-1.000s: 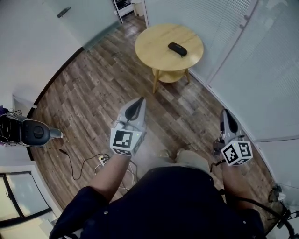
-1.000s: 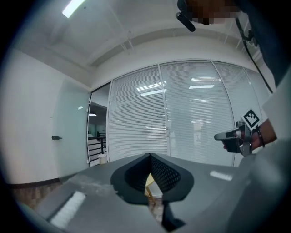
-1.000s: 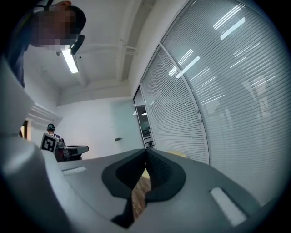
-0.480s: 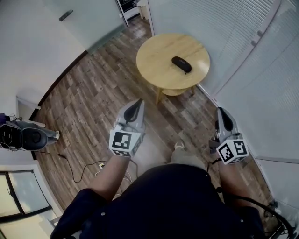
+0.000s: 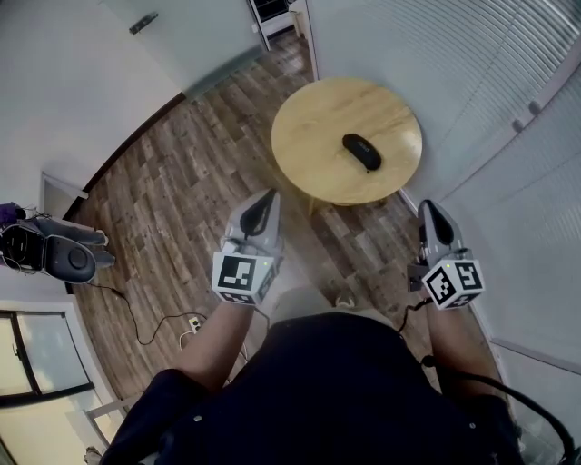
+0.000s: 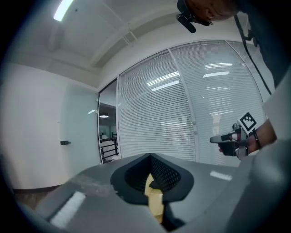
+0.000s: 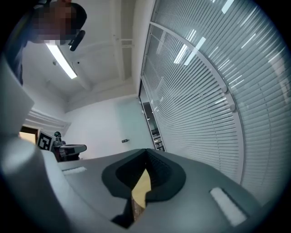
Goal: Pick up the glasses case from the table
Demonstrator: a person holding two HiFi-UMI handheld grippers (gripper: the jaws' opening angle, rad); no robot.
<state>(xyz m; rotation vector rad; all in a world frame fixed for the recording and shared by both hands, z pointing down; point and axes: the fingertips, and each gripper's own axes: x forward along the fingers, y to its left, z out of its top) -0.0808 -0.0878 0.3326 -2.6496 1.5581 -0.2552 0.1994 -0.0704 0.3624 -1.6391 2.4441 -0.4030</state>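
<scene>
A black glasses case (image 5: 361, 152) lies on the round wooden table (image 5: 318, 154), right of its middle. Both grippers are held level over the wood floor, short of the table and apart from the case. My left gripper (image 5: 270, 196) points at the table's near left edge, its jaws shut with nothing held. My right gripper (image 5: 428, 210) stands by the table's near right side, close to the blinds, also shut and empty. In the left gripper view the jaws (image 6: 149, 156) meet at the tip; the right gripper view shows its jaws (image 7: 146, 150) closed too, with a sliver of table between them.
A glass wall with white blinds (image 5: 508, 100) runs along the right, close behind the table. A dark machine (image 5: 56, 256) stands at the left wall, with a cable and a power strip (image 5: 194, 321) on the floor. A doorway (image 5: 277, 14) opens at the back.
The table and case have drawn nearer and lower in the head view. Both grippers were carried forward toward the table, still shut.
</scene>
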